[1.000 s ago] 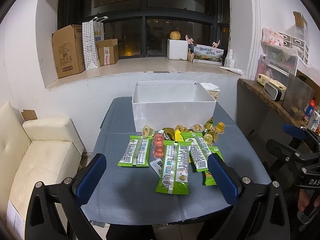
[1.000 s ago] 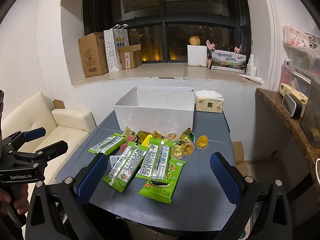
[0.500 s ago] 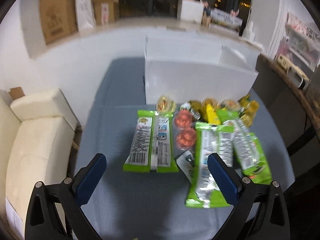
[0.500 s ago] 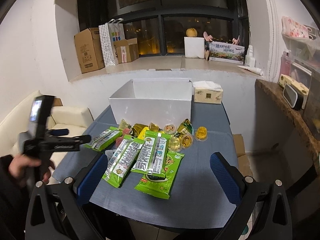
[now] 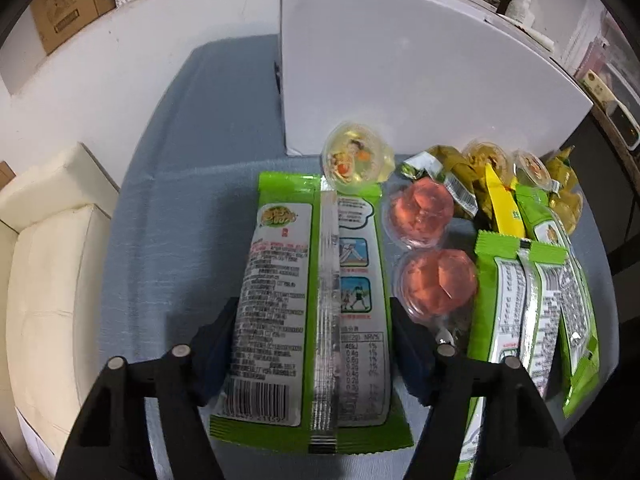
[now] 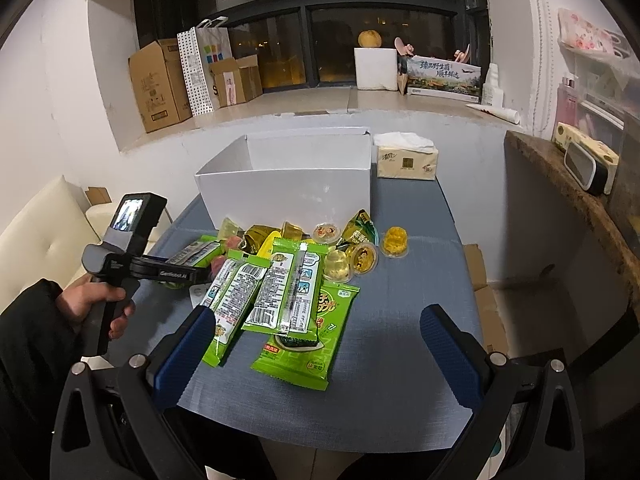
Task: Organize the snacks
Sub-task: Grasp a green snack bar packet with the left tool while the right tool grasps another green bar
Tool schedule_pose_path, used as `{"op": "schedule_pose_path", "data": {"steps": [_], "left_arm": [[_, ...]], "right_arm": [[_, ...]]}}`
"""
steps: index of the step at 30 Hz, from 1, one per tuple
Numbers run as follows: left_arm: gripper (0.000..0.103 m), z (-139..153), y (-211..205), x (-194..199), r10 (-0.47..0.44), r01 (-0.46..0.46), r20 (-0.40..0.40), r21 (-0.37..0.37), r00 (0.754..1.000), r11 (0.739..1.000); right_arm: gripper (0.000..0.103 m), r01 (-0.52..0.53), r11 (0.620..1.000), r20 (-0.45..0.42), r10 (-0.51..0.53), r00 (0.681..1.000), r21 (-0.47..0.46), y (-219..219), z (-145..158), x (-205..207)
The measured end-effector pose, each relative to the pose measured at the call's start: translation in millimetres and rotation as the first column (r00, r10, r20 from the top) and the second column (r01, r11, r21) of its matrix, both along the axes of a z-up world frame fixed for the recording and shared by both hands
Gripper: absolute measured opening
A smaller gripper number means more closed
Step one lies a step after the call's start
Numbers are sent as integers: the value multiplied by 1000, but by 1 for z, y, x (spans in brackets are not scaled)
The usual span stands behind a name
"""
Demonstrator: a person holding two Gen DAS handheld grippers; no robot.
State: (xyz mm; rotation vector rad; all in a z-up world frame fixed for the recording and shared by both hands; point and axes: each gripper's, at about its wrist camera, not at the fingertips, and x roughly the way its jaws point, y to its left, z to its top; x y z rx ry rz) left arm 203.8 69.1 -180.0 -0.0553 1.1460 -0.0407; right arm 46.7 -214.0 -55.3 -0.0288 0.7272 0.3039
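Note:
My left gripper (image 5: 312,344) has its two fingers against both long sides of the leftmost green snack packet (image 5: 316,296), which lies on the blue-grey table (image 5: 176,216). Two pink jelly cups (image 5: 436,280) lie just right of it, a clear jelly cup (image 5: 356,158) at its far end. The white box (image 5: 400,72) stands behind. My right gripper (image 6: 316,344) is open and empty above the near table edge, in front of a pile of green packets (image 6: 288,292) and yellow jelly cups (image 6: 362,258). The left gripper (image 6: 172,276) shows at the pile's left.
A tissue pack (image 6: 406,156) stands right of the white box (image 6: 288,176). A cream sofa (image 5: 44,264) is left of the table. Cardboard boxes (image 6: 160,84) and a paper bag sit on the window ledge. A wooden shelf (image 6: 568,184) runs along the right.
My left gripper has moved forward and down over the leftmost green packet and narrowed its fingers onto its sides. My right gripper has shifted slightly and stays open.

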Motion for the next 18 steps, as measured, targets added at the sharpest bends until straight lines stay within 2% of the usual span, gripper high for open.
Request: {"op": "schedule_pose_path", "data": {"steps": [3,9,13,18], "left_arm": [[72,0,0,-2,-8,8,1,-20,1000,1000],[71,14,4,-23,-11,13,53,-40,999,999],[71,28,16,-61,-10,18,138,-52,990,998],[71,57,24,-119,4,19,254,-87,967,996]], "right_arm": [[103,-1,1000,-7,1,1000,-7,3,-2,1],[103,-10,1000,-20,10,1000,-9,8,-8,2],[103,-6,1000,-49,7,999,9,11,-18,9],[103,-14,1000,-110,15,994,5,27,-41,36]]}}
